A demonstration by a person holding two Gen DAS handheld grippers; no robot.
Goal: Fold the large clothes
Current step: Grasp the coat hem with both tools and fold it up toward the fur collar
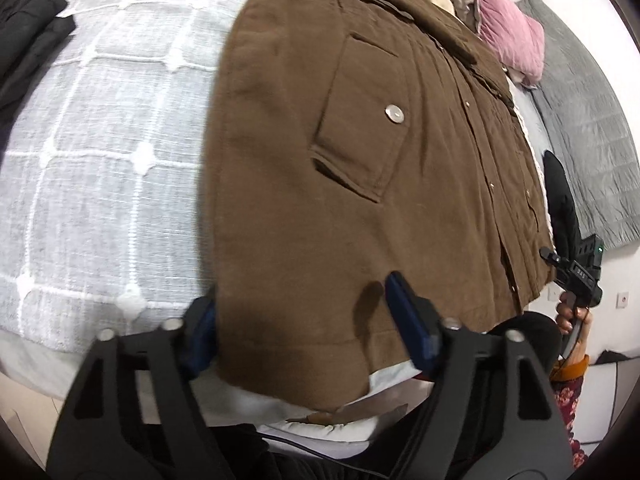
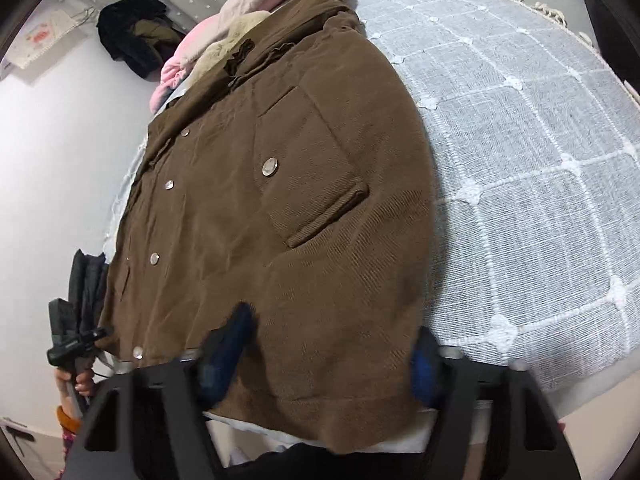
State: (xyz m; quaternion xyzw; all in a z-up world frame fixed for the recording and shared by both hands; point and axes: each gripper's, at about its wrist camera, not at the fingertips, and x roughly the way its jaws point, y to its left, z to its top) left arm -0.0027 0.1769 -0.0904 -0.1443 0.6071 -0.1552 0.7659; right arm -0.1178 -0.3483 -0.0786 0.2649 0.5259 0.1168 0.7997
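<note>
The brown jacket [image 1: 360, 152] lies flat on the grey-white bedspread [image 1: 100, 140], front side up, with its buttons closed and the hem at the near edge of the bed, probably so that both tools can reach the bottom corners for a fold away from the person. The left gripper [image 1: 304, 320] is wide open, and the hem corner sits between its jaws, one blue pad at the jacket's side edge and the other resting on top of the cloth; it does not pinch anything yet. The right gripper [image 2: 332, 344] is also open, with the hem between its jaws in the same way, one pad on the cloth and the other at the edge beside the bedspread. The left wrist view shows, beyond its right jaw, a hand holding a black handle, a pink pillow [image 1: 512, 36] and a grey quilt [image 1: 580, 120]. The right wrist view shows instead dark clothes hanging on the wall [image 2: 132, 32] and more of the collar [image 2: 280, 40], far ahead of the jaws.
</note>
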